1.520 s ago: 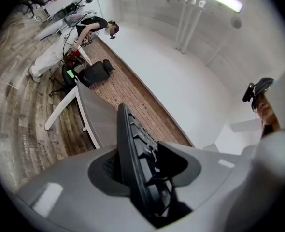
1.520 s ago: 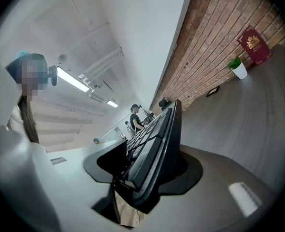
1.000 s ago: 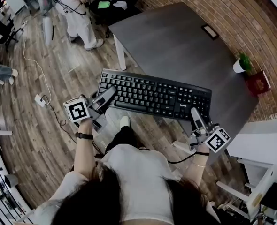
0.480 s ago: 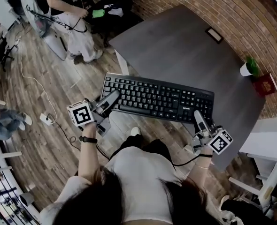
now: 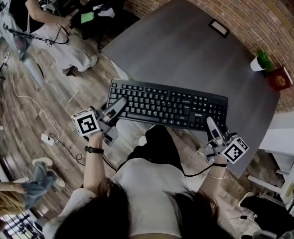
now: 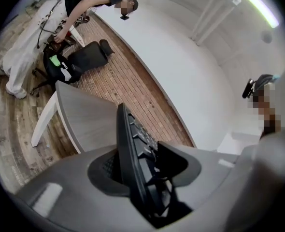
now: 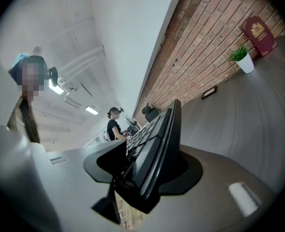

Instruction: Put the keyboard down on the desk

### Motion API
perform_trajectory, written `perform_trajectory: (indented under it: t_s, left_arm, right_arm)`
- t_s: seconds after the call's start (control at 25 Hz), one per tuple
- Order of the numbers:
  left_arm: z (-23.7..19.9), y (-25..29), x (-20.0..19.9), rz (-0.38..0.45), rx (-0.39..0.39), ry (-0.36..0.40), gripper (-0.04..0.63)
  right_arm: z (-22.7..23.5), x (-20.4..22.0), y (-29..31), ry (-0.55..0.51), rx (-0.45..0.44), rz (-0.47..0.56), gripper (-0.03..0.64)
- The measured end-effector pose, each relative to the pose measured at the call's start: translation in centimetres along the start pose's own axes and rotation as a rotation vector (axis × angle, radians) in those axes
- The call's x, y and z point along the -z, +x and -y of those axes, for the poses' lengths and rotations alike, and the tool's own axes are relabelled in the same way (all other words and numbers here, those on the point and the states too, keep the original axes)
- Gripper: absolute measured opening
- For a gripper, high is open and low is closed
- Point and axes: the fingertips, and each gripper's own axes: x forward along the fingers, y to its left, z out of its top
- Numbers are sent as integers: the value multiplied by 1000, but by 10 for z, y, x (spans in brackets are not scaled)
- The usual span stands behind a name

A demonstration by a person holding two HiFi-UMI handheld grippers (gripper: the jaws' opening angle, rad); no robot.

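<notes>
**A:** Where is the keyboard [image 5: 168, 105]?

**B:** It's held level, keys up, along the near edge of the grey tabletop [image 5: 187, 49]. Its far long side overlaps that edge. Its left end sticks out past the tabletop's left corner, over the wooden floor [image 5: 47, 108]. I cannot tell whether the underside touches the tabletop.

**A:** What carries it?

**B:** Both tools. The left hand-held gripper [image 5: 118, 105] is clamped on the near left corner of the keyboard, just off the tabletop. Its own view shows the black body edge-on, pinched between the two jaws. The right hand-held gripper [image 5: 210, 124] is clamped on the near right corner, at the tabletop's near edge, with one jaw on the keys and one underneath.

**A:** Anything on the tabletop itself?

**B:** A small potted plant [image 5: 259, 62] in a white pot stands near its far right corner. A red book [image 5: 279, 78] is just beside it, against the brick wall. A small dark frame [image 5: 217, 28] lies flat near the far edge.

**A:** Anyone else about?

**B:** A person [image 5: 42, 24] bends over some gear beyond the tabletop's left corner.
</notes>
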Motion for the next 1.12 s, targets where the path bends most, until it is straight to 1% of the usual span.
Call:
perform_trajectory:
  t_s: [0.12,0.2,0.28,0.36,0.4,0.44,0.52,0.56,0.6,0.68,0.72,0.8,0.96,1.12]
  left_arm:
    - [3,8,-7,-13,48,18,204]
    - [3,15,-15,-25,57,32,204]
    - [1,12,-19,-37,30,34,204]
    - [5,-9,-6,-35,-38,-12,204]
    - [7,-14,2,-28,-55,-42,204]
    - [6,-12,5,-24,-58,-59,204]
    - [4,-5,8,-19,-45,-64,203]
    - [6,-6,11,-1,-46,-63,204]
    - [10,-15,18,42,-74,-64,204]
    - [19,-48,37,172,-186,-73,204]
    - [22,-58,44,211,-218,-74,204]
    - [27,-67,51,228,-211,-73,204]
    - [27,-78,46,199,-202,-52,204]
    - [26,-76,35,164,-151,-41,204]
  right_arm:
    - [-5,-4,-4,-21,11,42,196]
    - [-5,-7,-2,-27,16,66,196]
    - [-5,-6,2,-7,19,57,196]
    - [-9,3,-2,42,24,-12,196]
    - [-9,4,-3,57,27,-44,196]
    - [-7,2,-3,59,32,-60,198]
    - [-2,-4,-4,47,36,-60,198]
    - [0,-5,-3,41,21,-70,198]
    - [1,-6,4,36,-21,-106,198]
    - [4,-8,28,31,-150,-225,197]
    - [3,-7,33,26,-184,-257,198]
    - [-3,-2,27,18,-193,-257,198]
    - [-19,5,15,6,-164,-218,198]
    - [-29,7,9,-4,-133,-177,198]
